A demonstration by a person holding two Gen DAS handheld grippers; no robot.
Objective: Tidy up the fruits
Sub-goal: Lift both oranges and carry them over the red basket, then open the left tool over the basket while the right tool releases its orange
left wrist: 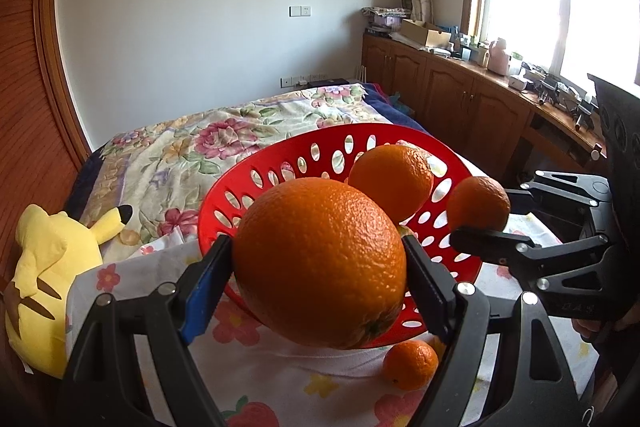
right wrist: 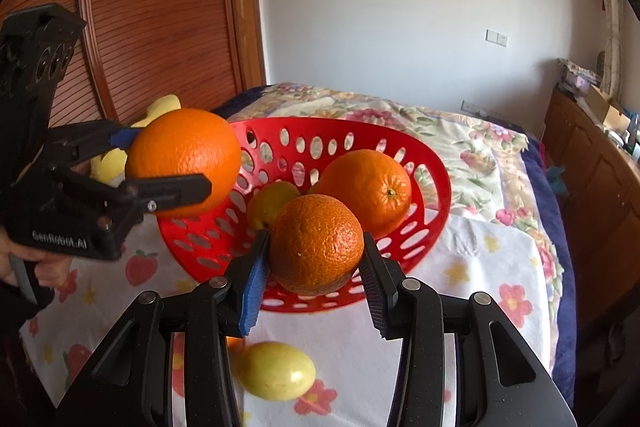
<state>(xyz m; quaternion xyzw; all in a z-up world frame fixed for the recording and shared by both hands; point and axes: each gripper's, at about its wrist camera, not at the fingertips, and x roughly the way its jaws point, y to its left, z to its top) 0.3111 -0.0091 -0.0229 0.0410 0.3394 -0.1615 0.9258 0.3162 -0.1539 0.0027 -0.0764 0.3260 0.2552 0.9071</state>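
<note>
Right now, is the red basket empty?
No, the red basket already holds an orange and a yellow fruit.

The large orange is seen with a pitted, slightly glossy peel, as is the mandarin. The basket is made of smooth red plastic, pierced with oval holes. The left gripper and right gripper are formed of matt black plastic with shiny metal rivets and ribbed blue pads. A printed cloth is spread, soft and matt. The lemon is smooth-skinned and glossy.
</note>
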